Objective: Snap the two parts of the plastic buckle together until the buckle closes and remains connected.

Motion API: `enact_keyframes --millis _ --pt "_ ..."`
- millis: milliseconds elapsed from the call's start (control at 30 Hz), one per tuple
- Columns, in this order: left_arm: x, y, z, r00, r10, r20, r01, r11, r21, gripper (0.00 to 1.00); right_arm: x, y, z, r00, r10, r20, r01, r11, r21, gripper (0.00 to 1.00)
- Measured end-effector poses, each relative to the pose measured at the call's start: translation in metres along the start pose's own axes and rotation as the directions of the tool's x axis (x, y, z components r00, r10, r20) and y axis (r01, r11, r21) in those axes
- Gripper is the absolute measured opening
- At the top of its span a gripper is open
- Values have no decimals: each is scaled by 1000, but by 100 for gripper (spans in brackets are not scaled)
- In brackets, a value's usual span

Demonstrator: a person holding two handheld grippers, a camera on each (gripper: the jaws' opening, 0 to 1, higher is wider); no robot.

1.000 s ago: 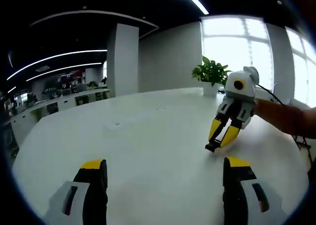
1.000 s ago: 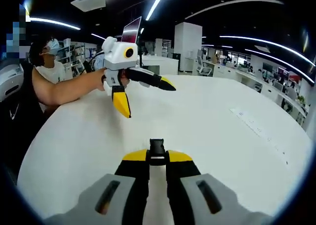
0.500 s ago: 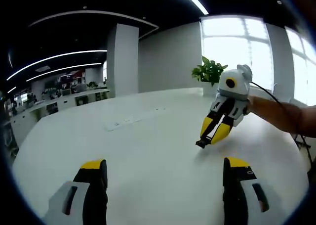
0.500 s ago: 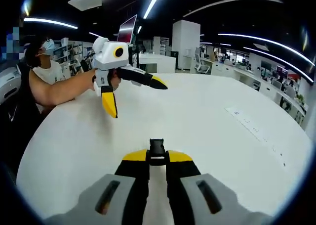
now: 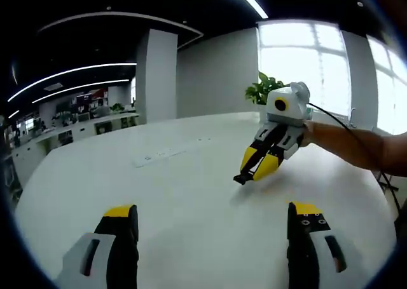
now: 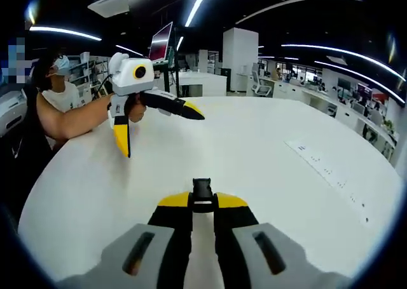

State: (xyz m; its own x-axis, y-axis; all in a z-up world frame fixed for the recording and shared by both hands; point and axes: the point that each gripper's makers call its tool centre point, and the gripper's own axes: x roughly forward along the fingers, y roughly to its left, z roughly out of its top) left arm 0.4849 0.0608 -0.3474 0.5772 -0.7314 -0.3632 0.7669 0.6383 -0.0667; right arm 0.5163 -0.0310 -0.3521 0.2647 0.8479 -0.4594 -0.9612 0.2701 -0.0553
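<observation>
**Buckle piece in my right jaws, above the bench**

Left gripper view: my left gripper has wide, empty jaws over the white round bench.

Right gripper view: my right gripper pinches the small black plastic buckle piece at its yellow tips.

Left hand-held gripper agape, right hand-held gripper clamped.

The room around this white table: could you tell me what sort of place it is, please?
Most likely an open-plan office: rows of desks with chairs, a monitor behind the table, and long ceiling strip lights.
</observation>
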Motion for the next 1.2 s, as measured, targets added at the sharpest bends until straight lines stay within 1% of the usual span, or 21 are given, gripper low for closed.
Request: enact_keyframes --millis 400,667,1033,1200 --pt "1 7 1 1000 1 0 -1 1000 -12 99 4 -7 -1 1000 8 -3 -8 1000 3 10" --pt "2 9 1 1000 3 -3 -3 1000 -9 99 2 -17 1 1000 1 -7 -1 1000 0 10" --pt "4 9 2 1000 2 -13 -2 1000 -7 99 7 -26 -1 1000 4 -16 -4 1000 -11 10" --pt "3 8 3 1000 4 -10 -4 1000 -3 99 10 -29 -1 1000 6 -20 -6 1000 -12 10"
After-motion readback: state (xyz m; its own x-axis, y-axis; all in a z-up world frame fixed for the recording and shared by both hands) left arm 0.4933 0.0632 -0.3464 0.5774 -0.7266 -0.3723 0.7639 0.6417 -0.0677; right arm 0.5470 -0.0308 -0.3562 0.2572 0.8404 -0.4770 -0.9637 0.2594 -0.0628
